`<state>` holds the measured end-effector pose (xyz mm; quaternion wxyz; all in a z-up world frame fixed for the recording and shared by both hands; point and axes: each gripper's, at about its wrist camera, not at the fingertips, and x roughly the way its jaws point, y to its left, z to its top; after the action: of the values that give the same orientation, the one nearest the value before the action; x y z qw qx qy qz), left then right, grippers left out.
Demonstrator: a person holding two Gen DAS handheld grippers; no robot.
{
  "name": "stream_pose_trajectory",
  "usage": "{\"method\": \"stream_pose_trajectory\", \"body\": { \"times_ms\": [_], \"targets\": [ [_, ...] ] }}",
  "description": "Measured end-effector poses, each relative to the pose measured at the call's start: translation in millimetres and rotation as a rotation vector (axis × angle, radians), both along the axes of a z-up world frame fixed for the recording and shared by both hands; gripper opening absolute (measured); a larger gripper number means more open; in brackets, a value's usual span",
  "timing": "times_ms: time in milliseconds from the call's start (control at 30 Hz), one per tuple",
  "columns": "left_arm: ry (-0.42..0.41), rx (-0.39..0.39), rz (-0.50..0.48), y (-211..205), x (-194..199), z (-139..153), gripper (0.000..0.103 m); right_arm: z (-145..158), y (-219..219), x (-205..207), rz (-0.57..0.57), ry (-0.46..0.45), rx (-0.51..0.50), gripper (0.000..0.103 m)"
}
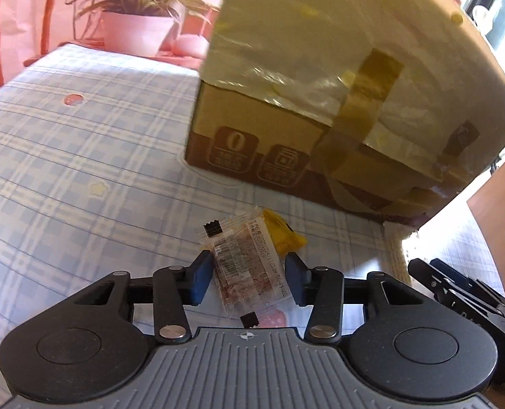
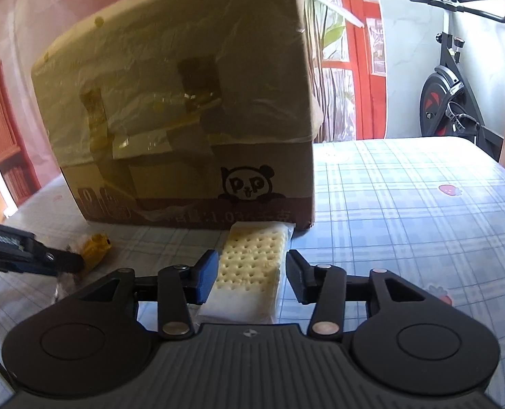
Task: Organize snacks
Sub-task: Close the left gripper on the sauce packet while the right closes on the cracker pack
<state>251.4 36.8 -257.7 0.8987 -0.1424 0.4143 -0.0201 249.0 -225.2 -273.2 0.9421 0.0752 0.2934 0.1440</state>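
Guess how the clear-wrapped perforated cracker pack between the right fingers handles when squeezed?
The clear-wrapped pale perforated cracker pack probably stays stiff, being a flat slab. Likely brittle: thin, hole-dotted biscuit. The glossy film may slip between the right gripper fingers.

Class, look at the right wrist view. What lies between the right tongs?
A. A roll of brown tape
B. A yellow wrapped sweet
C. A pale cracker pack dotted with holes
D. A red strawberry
C: the cracker pack lies on the checked cloth between the fingers of the right tongs, its far end near the cardboard box; the yellow sweet lies off to the left.
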Motion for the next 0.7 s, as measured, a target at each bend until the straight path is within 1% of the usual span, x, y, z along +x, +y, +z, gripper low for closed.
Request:
{"method": "stream_pose_trajectory", "body": {
  "times_ms": [33,100,267,500,533,567,600,700],
  "targets": [
    [-0.005,-0.002,0.003,3.0,-1.7,1.6,0.048,-0.9,0.4,1.3,-0.002,0.004,-0.006,0.053],
    [-0.019,-0.006,0.012,8.6,-5.4,5.5,0.048,-1.9,2.2,4.0,-0.004,0.01,-0.018,0.06],
    [-0.052,-0.014,0.012,13.9,-10.6,15.0,0.048,-5.6,6.1,10.5,0.01,0.032,-0.038,0.062],
    [-0.087,-0.017,-0.008,13.9,-19.4,25.3,0.048,-8.4,20.0,16.2,0.046,0.059,-0.115,0.063],
    [-0.093,-0.021,-0.012,14.9,-20.9,27.0,0.048,-8.7,20.1,15.9,0.046,0.06,-0.116,0.063],
    [-0.102,-0.024,-0.015,15.6,-22.6,29.0,0.048,-8.7,19.6,15.2,0.044,0.061,-0.115,0.06],
    [-0.112,-0.026,-0.02,16.4,-24.5,31.3,0.048,-8.3,18.8,14.3,0.043,0.063,-0.107,0.054],
    [-0.146,-0.029,-0.034,19.5,-30.9,38.4,0.047,-6.3,11.8,9.5,0.05,0.078,-0.059,0.052]
  ]
}}
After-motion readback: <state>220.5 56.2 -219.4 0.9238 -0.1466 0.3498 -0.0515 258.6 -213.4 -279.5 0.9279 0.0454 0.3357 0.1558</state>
